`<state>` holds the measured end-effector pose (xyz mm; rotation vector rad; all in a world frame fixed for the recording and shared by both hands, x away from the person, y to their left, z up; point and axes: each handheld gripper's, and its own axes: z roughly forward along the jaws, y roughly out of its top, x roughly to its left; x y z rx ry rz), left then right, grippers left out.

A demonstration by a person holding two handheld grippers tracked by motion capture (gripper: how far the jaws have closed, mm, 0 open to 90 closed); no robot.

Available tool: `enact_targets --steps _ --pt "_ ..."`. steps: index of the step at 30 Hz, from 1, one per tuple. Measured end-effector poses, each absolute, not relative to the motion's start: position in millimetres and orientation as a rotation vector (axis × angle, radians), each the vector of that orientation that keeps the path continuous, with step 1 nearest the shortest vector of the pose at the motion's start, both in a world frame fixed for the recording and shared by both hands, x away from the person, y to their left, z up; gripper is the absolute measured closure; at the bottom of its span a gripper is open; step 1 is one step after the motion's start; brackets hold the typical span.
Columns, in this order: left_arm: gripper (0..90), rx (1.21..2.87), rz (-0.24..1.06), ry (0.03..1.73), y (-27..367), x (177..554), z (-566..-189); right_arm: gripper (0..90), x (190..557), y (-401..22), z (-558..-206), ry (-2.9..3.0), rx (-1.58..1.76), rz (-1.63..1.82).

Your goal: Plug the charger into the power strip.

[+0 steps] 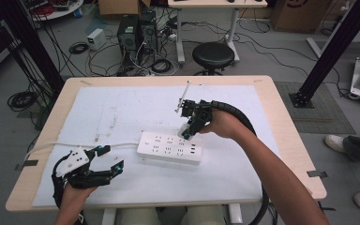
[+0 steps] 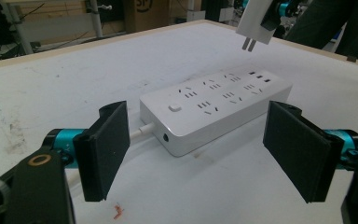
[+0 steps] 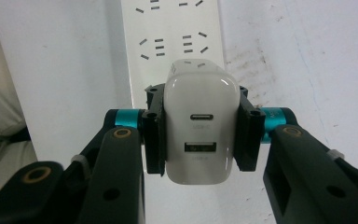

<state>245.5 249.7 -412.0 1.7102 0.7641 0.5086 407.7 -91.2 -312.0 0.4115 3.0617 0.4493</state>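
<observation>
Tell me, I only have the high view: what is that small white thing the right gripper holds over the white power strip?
Observer: A white wall charger block, clamped between the right gripper jaws; its back face has two ports, one above the other.
Operator: Is it plugged into the white power strip yet?
Observer: No. In the left gripper view its two metal prongs hang in the air above the strip's far end.
Operator: And the left gripper?
Observer: The left gripper is open and holds nothing; its jaws frame the strip's near end, where a button sits and a white cable comes out.
</observation>
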Motion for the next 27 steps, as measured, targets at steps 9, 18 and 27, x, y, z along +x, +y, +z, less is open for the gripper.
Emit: enact_targets --steps 9,18,27 --pt "22.8 1.7 0.511 0.769 253.9 245.2 -413.8 63.6 411.1 -80.8 -317.6 3.069 0.379 0.367" --pt "22.8 1.688 0.507 0.774 256.2 244.8 -414.7 63.6 414.3 -68.9 -318.5 3.073 0.332 0.28" --pt "22.8 1.683 0.509 0.777 258.4 244.7 -415.8 63.6 417.5 -60.2 -333.9 3.08 0.277 0.158"
